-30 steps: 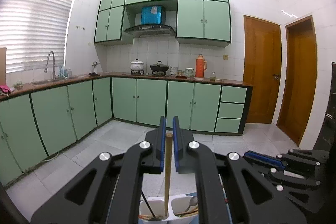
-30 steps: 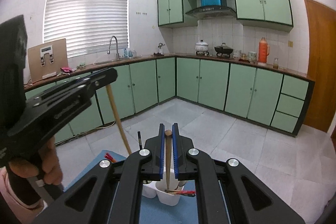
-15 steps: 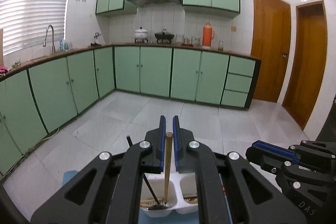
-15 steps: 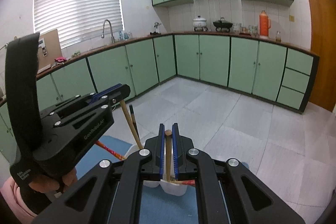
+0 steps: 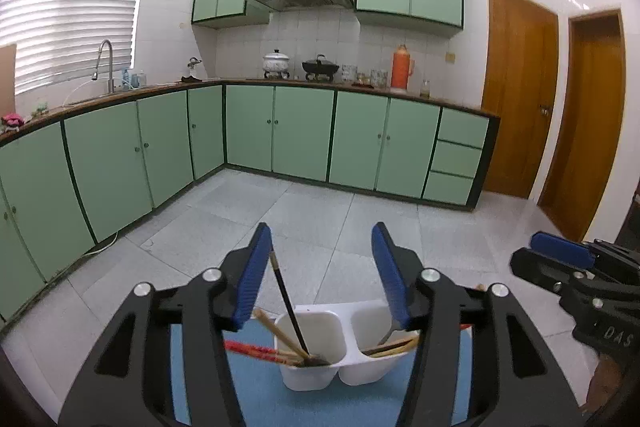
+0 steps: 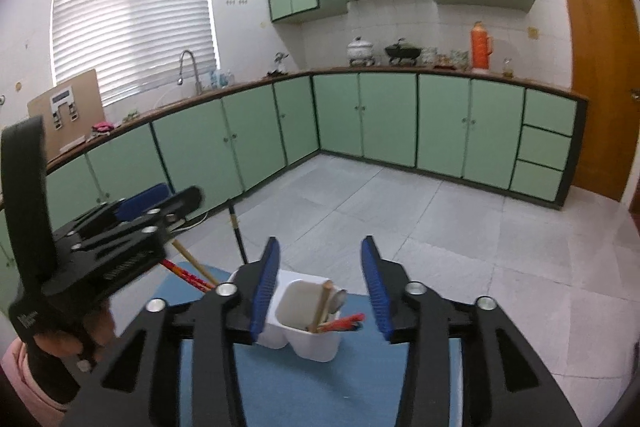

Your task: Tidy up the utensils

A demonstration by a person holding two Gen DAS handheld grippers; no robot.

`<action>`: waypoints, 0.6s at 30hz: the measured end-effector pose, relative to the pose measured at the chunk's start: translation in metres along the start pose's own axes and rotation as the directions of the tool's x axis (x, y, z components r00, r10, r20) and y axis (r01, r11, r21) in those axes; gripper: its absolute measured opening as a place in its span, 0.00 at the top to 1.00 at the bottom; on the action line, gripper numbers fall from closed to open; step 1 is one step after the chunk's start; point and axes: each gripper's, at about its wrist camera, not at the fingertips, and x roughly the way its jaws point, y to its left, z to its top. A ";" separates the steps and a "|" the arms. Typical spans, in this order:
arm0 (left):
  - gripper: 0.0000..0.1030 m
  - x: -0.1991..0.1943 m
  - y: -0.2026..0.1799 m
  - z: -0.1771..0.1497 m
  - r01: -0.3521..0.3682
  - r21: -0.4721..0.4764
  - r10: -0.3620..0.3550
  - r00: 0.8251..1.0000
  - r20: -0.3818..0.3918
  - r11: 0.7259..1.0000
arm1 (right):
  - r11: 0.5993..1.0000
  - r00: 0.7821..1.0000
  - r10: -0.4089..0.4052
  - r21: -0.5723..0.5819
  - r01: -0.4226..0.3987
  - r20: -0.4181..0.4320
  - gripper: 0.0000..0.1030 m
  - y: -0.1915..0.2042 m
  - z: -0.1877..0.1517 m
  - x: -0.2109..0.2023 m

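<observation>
A white two-cup utensil holder (image 5: 334, 367) stands on a blue mat (image 5: 280, 403). Its left cup holds a black-handled utensil (image 5: 286, 301), wooden chopsticks (image 5: 276, 331) and a red chopstick (image 5: 256, 349). Its right cup holds a spoon and more sticks (image 5: 394, 345). My left gripper (image 5: 322, 275) is open and empty just above the holder. In the right wrist view the holder (image 6: 308, 323) has a wooden stick (image 6: 322, 305), a spoon (image 6: 338, 301) and red chopsticks (image 6: 344, 323) in the near cup. My right gripper (image 6: 318, 287) is open and empty above it.
The other gripper shows at the right edge of the left wrist view (image 5: 580, 291) and at the left of the right wrist view (image 6: 112, 239). Green kitchen cabinets (image 5: 300, 135), a grey tiled floor (image 5: 320, 223) and wooden doors (image 5: 520, 95) lie beyond.
Both grippers were shut on wooden sticks. They lowered toward the holder and opened. The sticks now rest in the holder's cups.
</observation>
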 end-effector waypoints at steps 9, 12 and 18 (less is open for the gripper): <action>0.30 -0.055 0.007 -0.020 -0.034 -0.037 0.035 0.998 0.047 0.999 | 0.998 0.998 -0.038 0.047 0.036 0.055 0.48 -0.007 -0.027 -0.045; 0.23 -0.073 0.004 -0.030 -0.049 -0.037 0.051 0.997 0.057 0.998 | 0.997 0.997 -0.046 0.071 0.041 0.067 0.44 -0.007 -0.037 -0.056; 0.13 -0.106 -0.010 -0.056 -0.060 -0.009 0.060 0.997 0.046 0.998 | 0.995 0.996 -0.067 0.084 0.061 0.064 0.33 0.003 -0.067 -0.073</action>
